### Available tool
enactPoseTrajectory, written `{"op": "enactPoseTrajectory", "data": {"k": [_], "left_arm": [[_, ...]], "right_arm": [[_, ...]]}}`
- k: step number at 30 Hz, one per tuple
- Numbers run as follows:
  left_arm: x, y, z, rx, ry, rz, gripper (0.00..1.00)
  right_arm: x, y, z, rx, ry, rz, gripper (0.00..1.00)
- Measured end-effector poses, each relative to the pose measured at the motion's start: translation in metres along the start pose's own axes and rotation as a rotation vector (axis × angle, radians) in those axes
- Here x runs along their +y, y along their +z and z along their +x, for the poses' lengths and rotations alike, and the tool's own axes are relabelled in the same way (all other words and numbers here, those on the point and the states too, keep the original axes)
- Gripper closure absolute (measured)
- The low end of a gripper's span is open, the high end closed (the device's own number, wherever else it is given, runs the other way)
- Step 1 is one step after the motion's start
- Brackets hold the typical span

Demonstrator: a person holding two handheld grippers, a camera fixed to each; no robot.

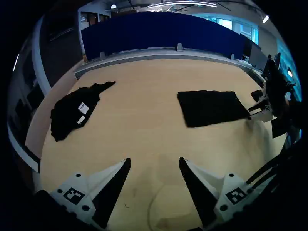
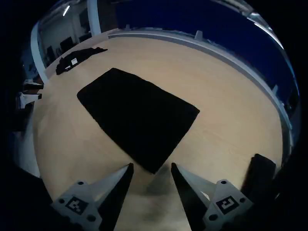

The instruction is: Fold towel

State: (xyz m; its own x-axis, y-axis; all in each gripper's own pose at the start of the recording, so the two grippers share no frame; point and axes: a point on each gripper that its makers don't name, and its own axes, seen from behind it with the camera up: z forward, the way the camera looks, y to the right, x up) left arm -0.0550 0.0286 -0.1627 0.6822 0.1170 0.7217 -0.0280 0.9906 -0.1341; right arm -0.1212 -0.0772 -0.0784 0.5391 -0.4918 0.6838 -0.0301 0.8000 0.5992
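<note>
A black towel [image 2: 136,115] lies flat as a rectangle on the light wooden table [image 2: 215,96]; its near corner sits just ahead of my right gripper [image 2: 152,166], which is open with nothing between its fingers. In the left gripper view the same towel [image 1: 211,107] lies at the right of the table [image 1: 146,100], with the right gripper [image 1: 261,109] at its right edge. My left gripper [image 1: 154,161] is open over bare wood, well short of the towel.
A crumpled black cloth with white tags [image 1: 75,109] lies at the table's far left, also the crumpled cloth [image 2: 75,57] in the right gripper view. A blue partition [image 1: 161,32] runs along the table's far edge. A dark object [image 2: 261,171] rests near the right gripper.
</note>
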Motion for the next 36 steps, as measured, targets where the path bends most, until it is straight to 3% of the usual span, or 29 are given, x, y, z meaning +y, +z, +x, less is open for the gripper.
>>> {"op": "enactPoseTrajectory", "data": {"k": [5, 13, 23, 36], "left_arm": [[-0.003, -0.005, -0.004, -0.003, -0.016, 0.005, 0.07], [-0.005, -0.009, -0.005, -0.001, -0.02, 0.007, 0.07], [-0.004, -0.012, -0.004, 0.002, -0.032, 0.003, 0.07], [-0.013, -0.024, 0.001, 0.029, -0.057, 0.014, 0.07]], "right_arm": [[-0.001, 0.002, -0.003, -0.012, -0.018, 0.005, 0.5], [0.002, 0.006, -0.004, -0.023, -0.019, 0.004, 0.9], [0.005, 0.003, 0.015, 0.026, -0.019, 0.002, 0.95], [-0.003, -0.024, 0.09, 0.112, -0.098, -0.006, 0.95]]}}
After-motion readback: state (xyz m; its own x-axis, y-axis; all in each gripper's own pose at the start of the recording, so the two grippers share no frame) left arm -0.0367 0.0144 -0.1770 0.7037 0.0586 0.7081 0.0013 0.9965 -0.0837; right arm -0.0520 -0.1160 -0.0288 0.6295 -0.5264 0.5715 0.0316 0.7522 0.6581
